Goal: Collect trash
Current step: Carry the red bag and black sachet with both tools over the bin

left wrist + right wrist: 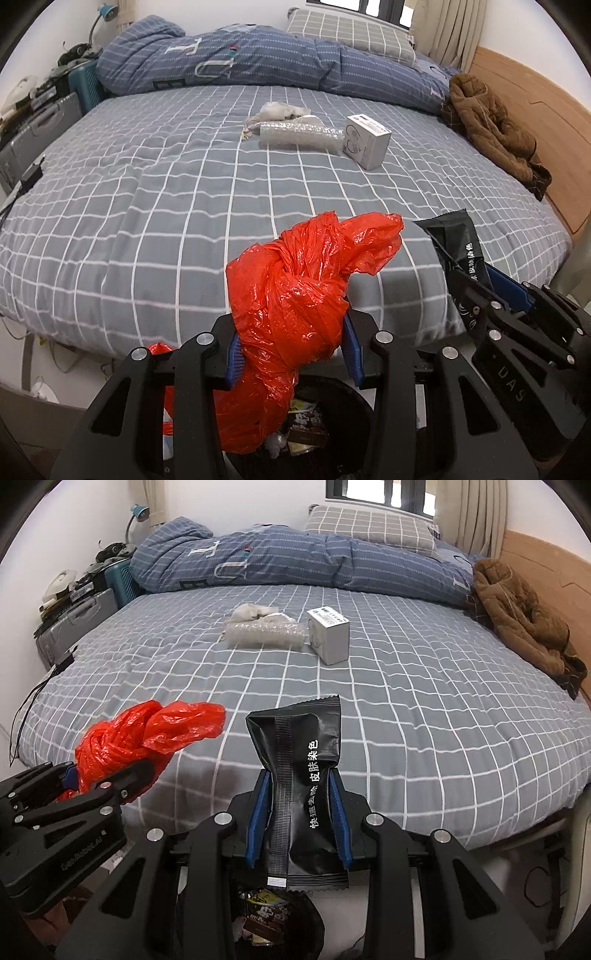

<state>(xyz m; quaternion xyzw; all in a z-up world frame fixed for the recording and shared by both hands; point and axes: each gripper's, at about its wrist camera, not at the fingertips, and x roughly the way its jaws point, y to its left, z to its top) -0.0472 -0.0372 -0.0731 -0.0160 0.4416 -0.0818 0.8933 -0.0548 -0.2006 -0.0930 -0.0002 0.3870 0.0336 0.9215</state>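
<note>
Both my claws loaded, over the bin at the foot of the bed.

My left claw (293,354) is clamped on a knotted red bag (295,314), its loose end flaring toward one o'clock; my right claw (300,812) is squeezed tight on a black sachet (299,775) that stands upright between the blue pads (258,812). Below both, at six o'clock, the dark bin (280,923) shows wrappers inside. On the bed (147,221), toward twelve o'clock, lie a white box (367,142), a bubble-wrap roll (295,134) touching it at its nine o'clock, and a crumpled tissue (280,110) just behind. A brown coat (495,129) lies at two o'clock.
</note>
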